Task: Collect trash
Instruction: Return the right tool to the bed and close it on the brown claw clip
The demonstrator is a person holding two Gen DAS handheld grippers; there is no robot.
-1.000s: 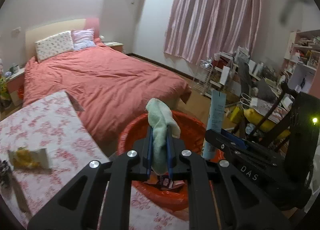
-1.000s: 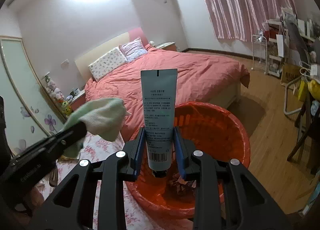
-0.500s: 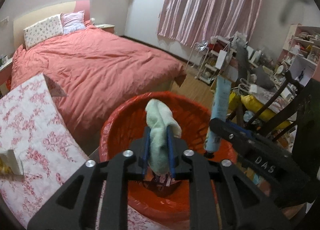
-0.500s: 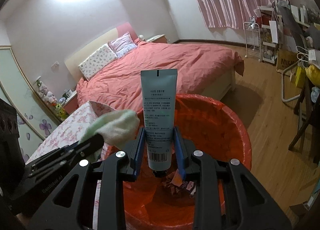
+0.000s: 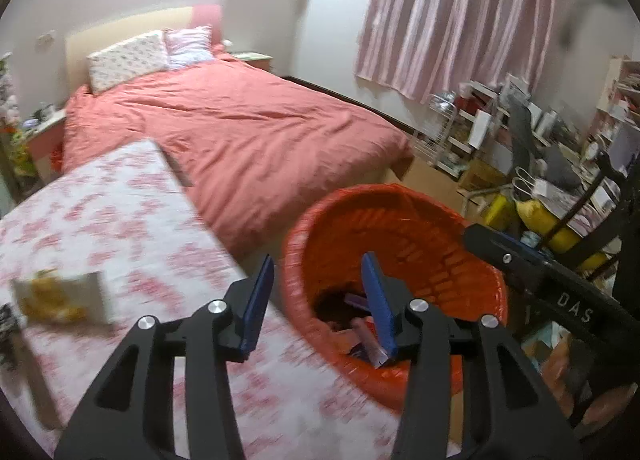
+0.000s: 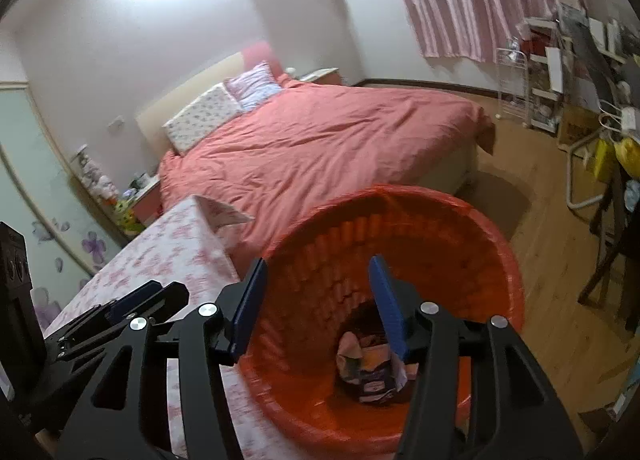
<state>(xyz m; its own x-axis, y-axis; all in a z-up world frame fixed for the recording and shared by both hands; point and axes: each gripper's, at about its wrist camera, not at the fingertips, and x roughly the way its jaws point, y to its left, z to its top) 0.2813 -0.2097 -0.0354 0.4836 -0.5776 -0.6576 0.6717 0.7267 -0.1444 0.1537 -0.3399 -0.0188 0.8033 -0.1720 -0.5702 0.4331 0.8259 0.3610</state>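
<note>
My left tongs (image 5: 318, 302) are spreading, blue pads apart with nothing between them, and they hang over the near edge of the round orange plastic basket lined with an orange bag (image 5: 400, 219). My right tongs (image 6: 316, 300) are spreading too, also empty, and aimed straight into the same basket (image 6: 460, 227). From the left view the right tongs' black frame (image 5: 560, 292) crosses at three o'clock, just beside the basket rim.

The trash sits at the bottom of the basket: crumpled wrappers and packets (image 6: 370, 368) in pink, purple and white, heaped at about five o'clock of the opening in the right view. In the left view the same heap (image 5: 360, 332) shows behind my right-hand pad; it is too blurred to tell single pieces.

At nine o'clock of the basket stands the table under a white cloth with pink flowers (image 5: 120, 227), touching or just beside the basket wall. On it, at the far left, lies a yellow-and-white snack packet (image 5: 60, 298), blurred. Beyond, at twelve o'clock, is the bed with a salmon-pink cover (image 5: 248, 131).
</note>
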